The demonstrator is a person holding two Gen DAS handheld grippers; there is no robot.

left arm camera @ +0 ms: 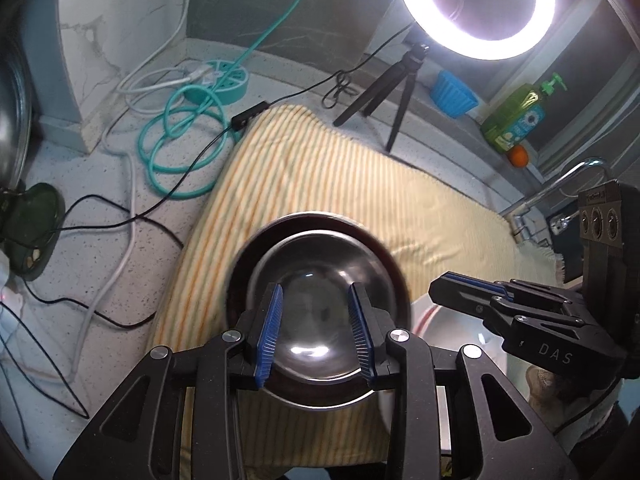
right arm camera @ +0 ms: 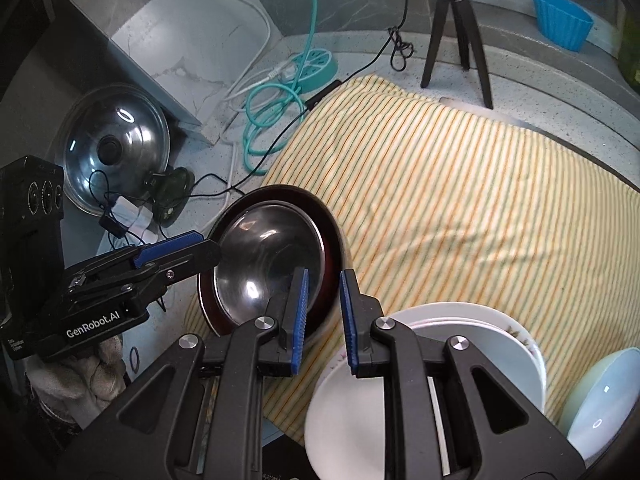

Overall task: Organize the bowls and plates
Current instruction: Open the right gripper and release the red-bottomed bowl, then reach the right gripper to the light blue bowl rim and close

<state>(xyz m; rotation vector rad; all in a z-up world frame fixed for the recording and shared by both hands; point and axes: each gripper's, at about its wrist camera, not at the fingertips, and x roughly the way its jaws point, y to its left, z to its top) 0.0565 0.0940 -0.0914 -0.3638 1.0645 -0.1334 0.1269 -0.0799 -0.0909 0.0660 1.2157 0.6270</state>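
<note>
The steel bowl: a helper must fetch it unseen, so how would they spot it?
Find the yellow striped towel covering the counter. At its near left edge sits a dark bowl, and the steel bowl nests inside it. It alone is mirror-shiny metal; the dishes to its right are white.

A pale speckled stone counter [right arm camera: 540,92] carries everything. A yellow cloth with thin green and orange stripes [right arm camera: 460,200] covers most of it. At the cloth's 10 o'clock corner lie a coiled teal cable [right arm camera: 272,120], a teal round socket hub [right arm camera: 320,65] and white [left arm camera: 120,264] and black cords [left arm camera: 120,216]. A black mini tripod [right arm camera: 456,36] stands at 12 o'clock. A domed steel pot lid [right arm camera: 116,144] rests at 9 o'clock.
</note>
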